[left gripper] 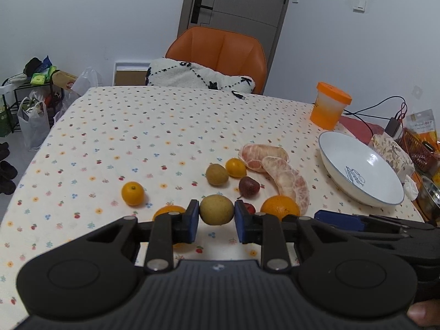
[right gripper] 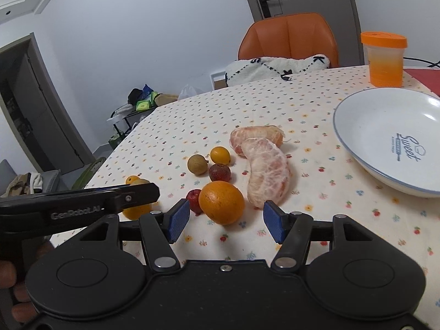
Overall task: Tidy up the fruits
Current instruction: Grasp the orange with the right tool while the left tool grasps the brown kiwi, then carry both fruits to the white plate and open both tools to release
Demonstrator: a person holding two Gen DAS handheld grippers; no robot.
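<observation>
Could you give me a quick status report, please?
Left gripper shut on a brown fruit. Right gripper open, facing the orange. Bowl empty; path to it clear.

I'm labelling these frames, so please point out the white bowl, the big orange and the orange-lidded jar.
white bowl [right gripper: 365,126]: right wrist view, bare inner wall.
big orange [right gripper: 221,202]: right wrist view, middle of the peel.
orange-lidded jar [left gripper: 329,110]: left wrist view, front of the body.

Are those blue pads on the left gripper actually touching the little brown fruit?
Touching. In the left wrist view both blue pads press against the sides of the brown fruit, with no gap showing.
</observation>
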